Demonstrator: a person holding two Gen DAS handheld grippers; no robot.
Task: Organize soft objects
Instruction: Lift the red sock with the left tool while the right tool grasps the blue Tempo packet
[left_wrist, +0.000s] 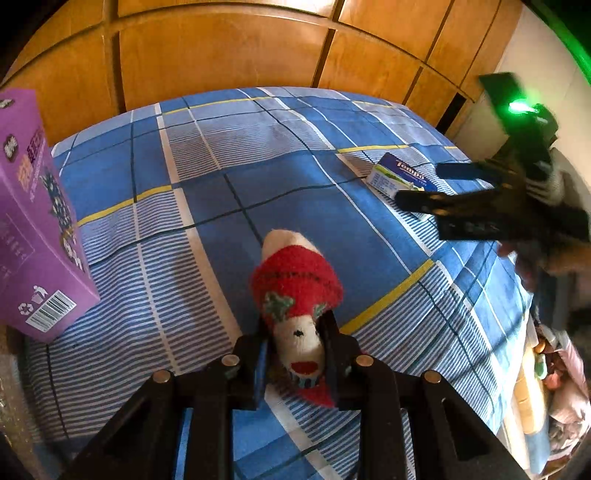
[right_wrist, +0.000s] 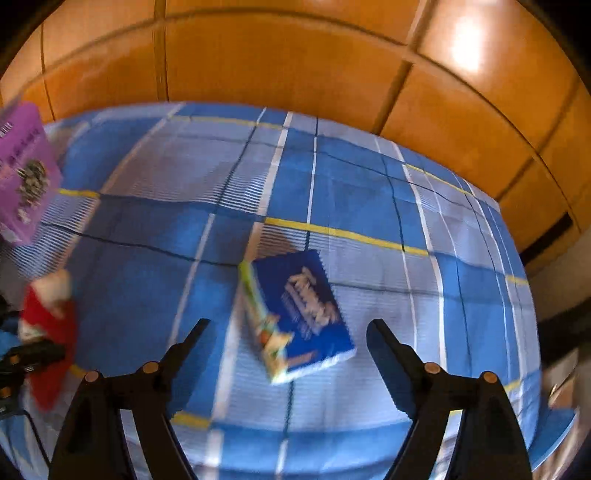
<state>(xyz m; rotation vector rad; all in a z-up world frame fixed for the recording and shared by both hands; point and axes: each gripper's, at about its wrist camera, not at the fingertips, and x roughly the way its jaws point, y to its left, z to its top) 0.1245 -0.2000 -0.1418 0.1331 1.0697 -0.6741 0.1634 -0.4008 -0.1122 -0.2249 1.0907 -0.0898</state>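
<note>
A rolled sock (left_wrist: 295, 291), red and cream with a stitched face, lies on the blue checked bedsheet (left_wrist: 192, 258). My left gripper (left_wrist: 293, 321) is shut on its near end, one finger on each side. In the right wrist view the sock (right_wrist: 48, 317) shows blurred at the far left beside the left gripper (right_wrist: 22, 362). A blue Tempo tissue pack (right_wrist: 303, 314) lies flat on the sheet. My right gripper (right_wrist: 290, 323) hovers over it, open wide, its fingers on either side and not touching. The left wrist view shows that gripper (left_wrist: 439, 186) at the pack (left_wrist: 400, 177).
A purple carton (left_wrist: 33, 229) stands at the left edge of the bed, also visible as the purple carton (right_wrist: 26, 177). Wooden wardrobe doors (left_wrist: 221, 55) run along the far side. Piled cloth and clutter (left_wrist: 554, 387) sits beyond the bed's right edge.
</note>
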